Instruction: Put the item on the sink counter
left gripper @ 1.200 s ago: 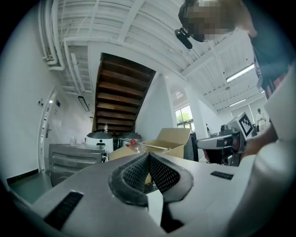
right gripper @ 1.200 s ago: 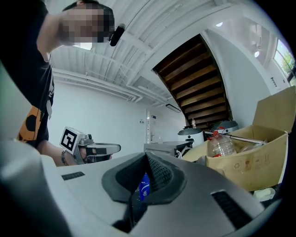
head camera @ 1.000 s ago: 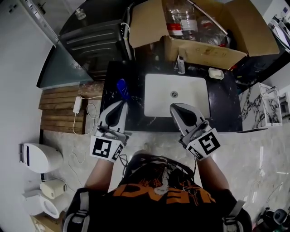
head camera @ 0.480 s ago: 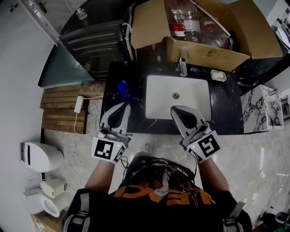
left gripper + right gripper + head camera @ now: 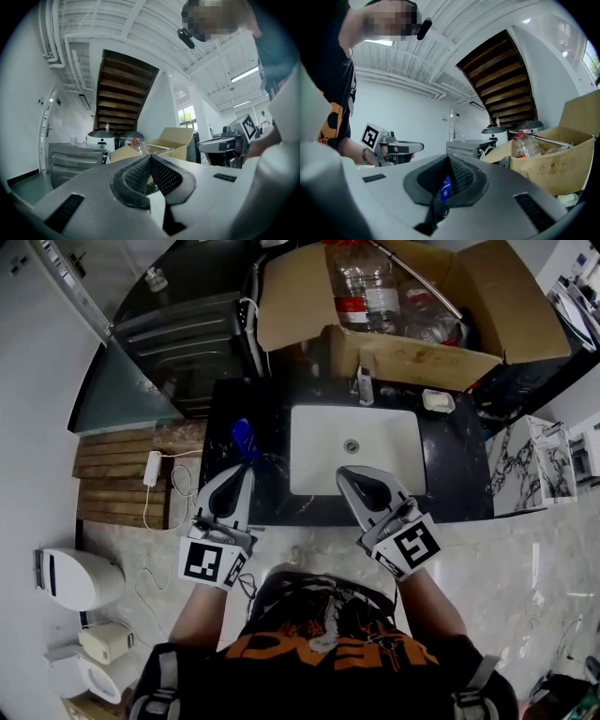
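The left gripper point(image 5: 244, 472) and right gripper point(image 5: 347, 474) both have jaws pressed together on nothing. The blue item point(image 5: 243, 438) lies on the black counter point(image 5: 455, 465), centre-left of the head view, just above the left gripper, so a careless nudge might knock it off

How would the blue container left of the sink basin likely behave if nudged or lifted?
The blue container looks small and plastic, so probably light and stiff. In the right gripper view it seems to stand upright and narrow, so a high push could tip it. The glossy dark counter may let it slide.
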`<action>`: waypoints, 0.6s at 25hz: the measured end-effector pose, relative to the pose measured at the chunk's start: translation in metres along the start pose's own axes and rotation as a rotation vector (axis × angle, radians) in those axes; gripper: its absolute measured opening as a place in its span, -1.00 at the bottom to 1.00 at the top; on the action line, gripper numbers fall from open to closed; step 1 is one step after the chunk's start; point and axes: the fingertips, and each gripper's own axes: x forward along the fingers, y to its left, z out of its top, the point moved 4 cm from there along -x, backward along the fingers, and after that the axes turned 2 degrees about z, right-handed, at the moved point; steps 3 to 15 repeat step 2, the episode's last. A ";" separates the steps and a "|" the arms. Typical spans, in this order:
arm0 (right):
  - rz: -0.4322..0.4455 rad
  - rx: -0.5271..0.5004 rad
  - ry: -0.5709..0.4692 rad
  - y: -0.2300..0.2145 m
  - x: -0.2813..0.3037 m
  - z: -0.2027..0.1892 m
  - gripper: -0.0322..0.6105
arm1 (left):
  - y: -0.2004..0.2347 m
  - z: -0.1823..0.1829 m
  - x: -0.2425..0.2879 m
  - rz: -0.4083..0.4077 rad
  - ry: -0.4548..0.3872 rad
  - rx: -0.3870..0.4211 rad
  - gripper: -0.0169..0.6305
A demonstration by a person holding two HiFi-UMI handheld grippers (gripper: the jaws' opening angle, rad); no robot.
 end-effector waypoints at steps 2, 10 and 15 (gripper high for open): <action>-0.002 0.012 0.001 0.004 0.002 -0.002 -0.86 | 0.004 -0.002 -0.004 0.004 0.012 -0.001 -0.90; -0.002 0.012 0.001 0.004 0.002 -0.002 -0.86 | 0.004 -0.002 -0.004 0.004 0.012 -0.001 -0.90; -0.002 0.012 0.001 0.004 0.002 -0.002 -0.86 | 0.004 -0.002 -0.004 0.004 0.012 -0.001 -0.90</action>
